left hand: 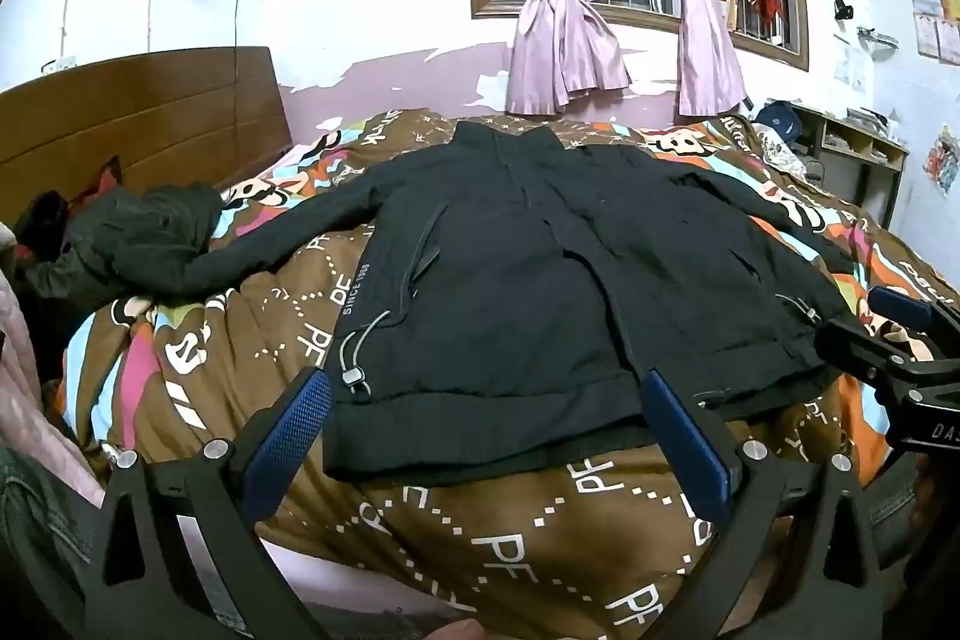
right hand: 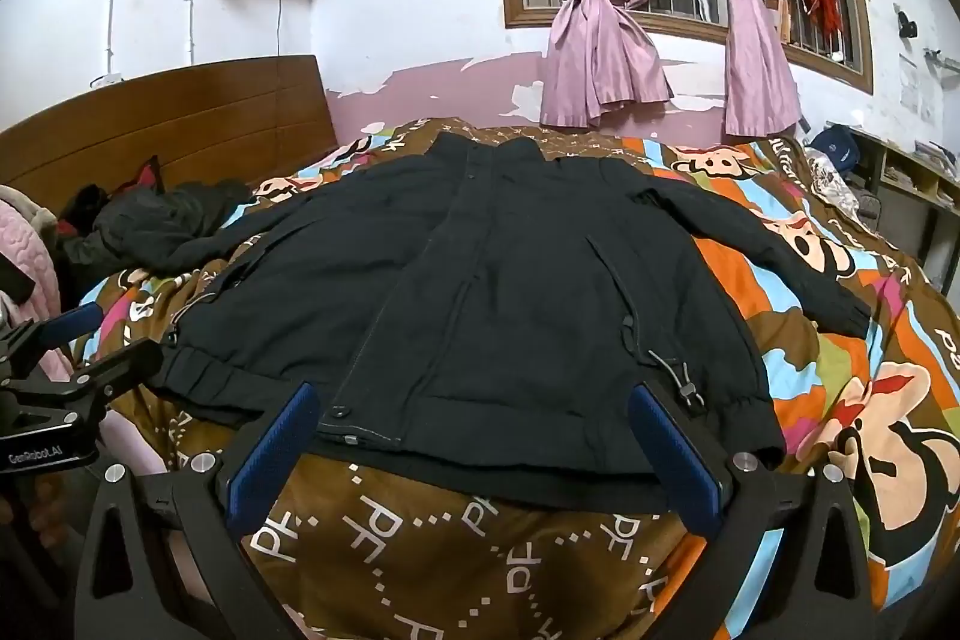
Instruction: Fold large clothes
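A black jacket (left hand: 510, 274) lies spread flat, front up, on a brown patterned bedspread (left hand: 480, 538), collar toward the far wall and both sleeves stretched out sideways. It also shows in the right wrist view (right hand: 480, 292). My left gripper (left hand: 486, 400) is open and empty, its blue pads just above the left half of the hem. My right gripper (right hand: 474, 418) is open and empty over the right half of the hem. Each gripper shows in the other's view: the right gripper (left hand: 900, 340), the left gripper (right hand: 78, 340).
A dark crumpled garment (left hand: 132, 232) lies by the wooden headboard (left hand: 138, 112) at the left. Pink curtains (left hand: 594, 10) hang at a barred window behind the bed. A desk with shelves (left hand: 858, 148) stands at the far right. A pink blanket (right hand: 30, 244) lies at the left edge.
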`<move>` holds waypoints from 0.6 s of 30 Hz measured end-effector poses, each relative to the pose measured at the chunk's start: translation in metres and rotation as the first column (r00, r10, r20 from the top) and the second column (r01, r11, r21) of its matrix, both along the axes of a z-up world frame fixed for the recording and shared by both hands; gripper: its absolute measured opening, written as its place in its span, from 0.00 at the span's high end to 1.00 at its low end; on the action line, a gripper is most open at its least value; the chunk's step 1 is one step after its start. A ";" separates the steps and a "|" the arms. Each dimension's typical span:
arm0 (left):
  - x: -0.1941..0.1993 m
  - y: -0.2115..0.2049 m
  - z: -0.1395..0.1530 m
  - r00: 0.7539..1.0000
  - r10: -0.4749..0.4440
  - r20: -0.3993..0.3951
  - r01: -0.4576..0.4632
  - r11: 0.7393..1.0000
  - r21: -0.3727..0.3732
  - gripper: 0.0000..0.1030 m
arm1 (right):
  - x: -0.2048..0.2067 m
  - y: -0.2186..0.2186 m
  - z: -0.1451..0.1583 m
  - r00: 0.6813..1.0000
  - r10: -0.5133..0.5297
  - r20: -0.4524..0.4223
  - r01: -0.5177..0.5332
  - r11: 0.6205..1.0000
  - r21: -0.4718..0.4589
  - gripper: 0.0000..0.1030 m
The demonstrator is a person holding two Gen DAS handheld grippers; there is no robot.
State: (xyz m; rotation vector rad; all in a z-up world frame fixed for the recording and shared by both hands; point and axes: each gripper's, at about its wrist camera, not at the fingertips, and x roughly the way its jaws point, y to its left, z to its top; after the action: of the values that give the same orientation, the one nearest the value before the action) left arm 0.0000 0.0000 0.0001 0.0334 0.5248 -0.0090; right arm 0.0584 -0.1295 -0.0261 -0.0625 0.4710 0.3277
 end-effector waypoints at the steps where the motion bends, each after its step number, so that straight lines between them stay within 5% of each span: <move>1: 0.000 0.000 0.000 1.000 0.000 0.001 0.000 1.000 0.000 0.02 | 0.000 0.000 0.000 1.000 -0.001 0.001 0.001 1.000 0.000 0.00; 18: 0.000 0.000 0.000 1.000 0.002 0.003 -0.002 1.000 0.013 0.02 | 0.003 -0.009 -0.002 1.000 -0.016 -0.019 0.016 1.000 0.020 0.00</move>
State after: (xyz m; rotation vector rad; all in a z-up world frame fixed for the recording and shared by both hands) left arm 0.0000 -0.0004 -0.0001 0.0453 0.5214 -0.0038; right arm 0.0613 -0.1381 -0.0279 -0.0365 0.4863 0.3174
